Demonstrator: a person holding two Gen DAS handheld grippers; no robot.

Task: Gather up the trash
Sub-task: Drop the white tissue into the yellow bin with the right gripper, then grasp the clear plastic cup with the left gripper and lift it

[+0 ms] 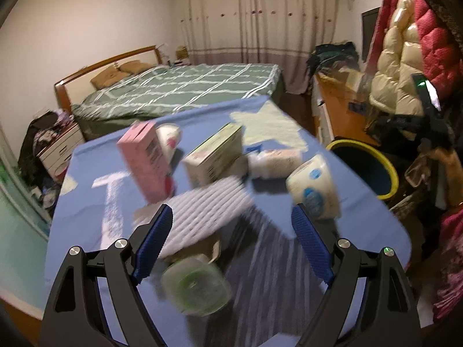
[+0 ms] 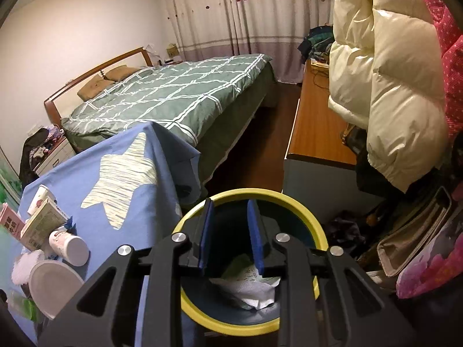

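My left gripper (image 1: 231, 217) is open and empty above the blue tablecloth (image 1: 95, 202). Between its fingers lies a white ribbed wrapper (image 1: 208, 214), with a clear container with a green lid (image 1: 196, 286) below it. A pink carton (image 1: 144, 162), a cream box (image 1: 215, 156), a white bottle (image 1: 275, 162) and a tissue pack (image 1: 314, 189) stand beyond. My right gripper (image 2: 230, 202) hangs over the yellow-rimmed bin (image 2: 292, 202), jaws apart and empty. Crumpled white paper (image 2: 249, 292) lies in the bin, which also shows in the left wrist view (image 1: 385, 167).
A bed with a green checked cover (image 2: 179, 95) stands behind the table. A wooden cabinet (image 2: 315, 127) and hanging puffer coats (image 2: 385, 86) are on the right. Bags (image 2: 411, 237) lie on the floor beside the bin. A white lid (image 2: 55, 286) lies at the table's near edge.
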